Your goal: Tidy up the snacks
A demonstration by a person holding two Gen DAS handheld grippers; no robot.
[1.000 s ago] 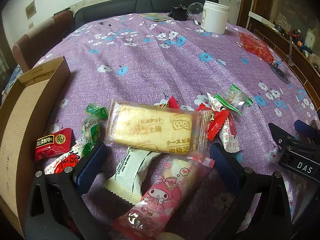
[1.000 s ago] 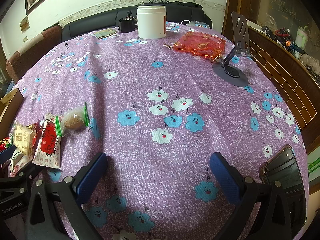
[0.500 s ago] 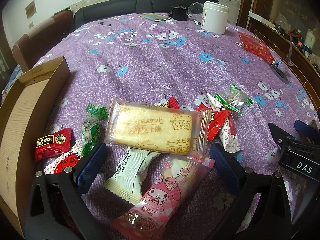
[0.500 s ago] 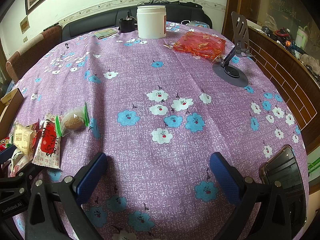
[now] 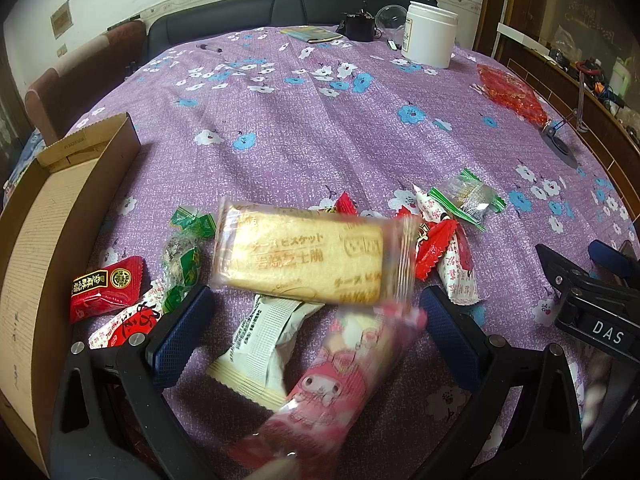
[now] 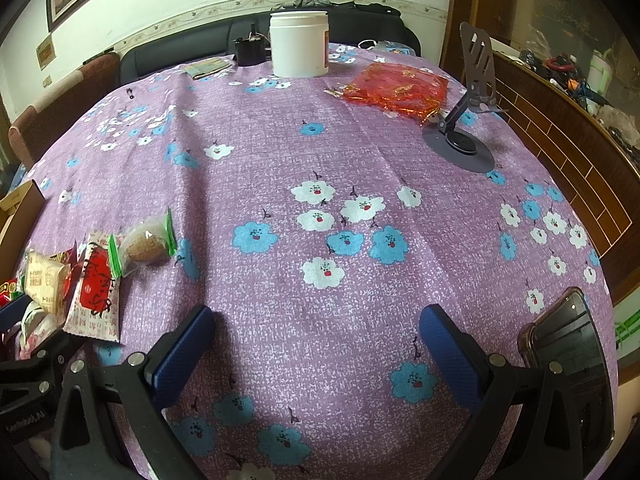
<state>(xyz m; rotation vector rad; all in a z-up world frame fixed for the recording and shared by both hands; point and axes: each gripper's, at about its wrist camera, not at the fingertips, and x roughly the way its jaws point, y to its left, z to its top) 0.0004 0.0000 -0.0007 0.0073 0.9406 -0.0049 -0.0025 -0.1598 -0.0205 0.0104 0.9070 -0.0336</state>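
Observation:
A heap of wrapped snacks lies on the purple flowered tablecloth point(image 5: 304, 128). In the left wrist view my left gripper point(image 5: 312, 320) is open over a white wrapper point(image 5: 260, 340) and a pink character packet point(image 5: 320, 388), which is blurred. A large yellow biscuit packet point(image 5: 312, 260), also blurred, lies just beyond the fingertips. Red packets point(image 5: 106, 284) lie at the left, red and green ones point(image 5: 464, 196) at the right. My right gripper point(image 6: 316, 340) is open and empty over bare cloth, the heap point(image 6: 96, 276) at its left.
An open cardboard box point(image 5: 44, 232) stands at the left table edge. A white jar point(image 6: 299, 44), a red bag point(image 6: 396, 90) and a phone stand point(image 6: 460, 144) are at the far side. A phone point(image 6: 568, 348) lies by the right gripper.
The yellow biscuit packet and the pink packet are now blurred and slightly shifted in the left wrist view. The right wrist view is unchanged.

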